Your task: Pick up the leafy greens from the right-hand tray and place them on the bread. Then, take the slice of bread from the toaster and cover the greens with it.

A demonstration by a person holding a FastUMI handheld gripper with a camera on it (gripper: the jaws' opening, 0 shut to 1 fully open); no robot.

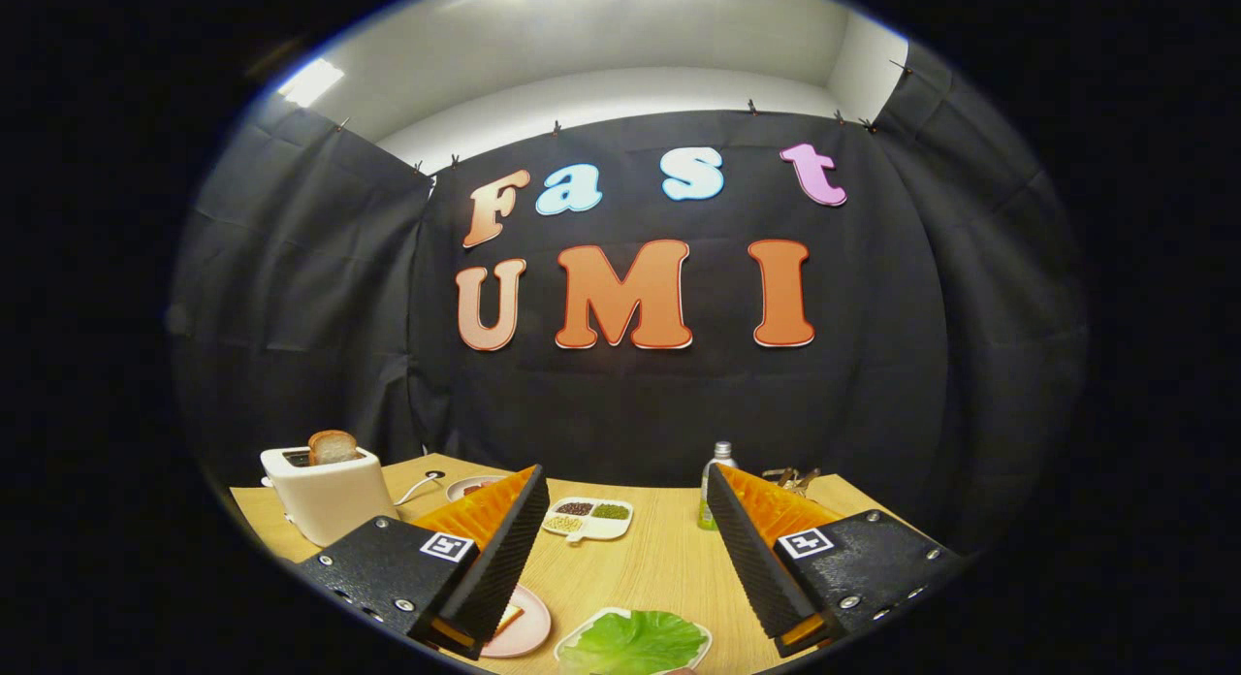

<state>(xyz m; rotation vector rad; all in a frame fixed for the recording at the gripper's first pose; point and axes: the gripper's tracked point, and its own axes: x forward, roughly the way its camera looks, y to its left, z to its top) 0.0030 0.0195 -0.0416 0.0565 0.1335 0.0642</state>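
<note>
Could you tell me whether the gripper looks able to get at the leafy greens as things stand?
Probably yes. The gripper is open, with nothing between its fingers, and the greens lie uncovered on their tray just below the gap, on the table. It seems to need only to tip down.

You are working over a matt wood-grain surface (659, 559); the toaster (328, 496) at ten o'clock is showing smooth glossy plastic.

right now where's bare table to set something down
Bare wood runs between the open gripper fingers, from the seed dish to the greens tray. Crowded near the toaster, pink plate and bottle.
</note>
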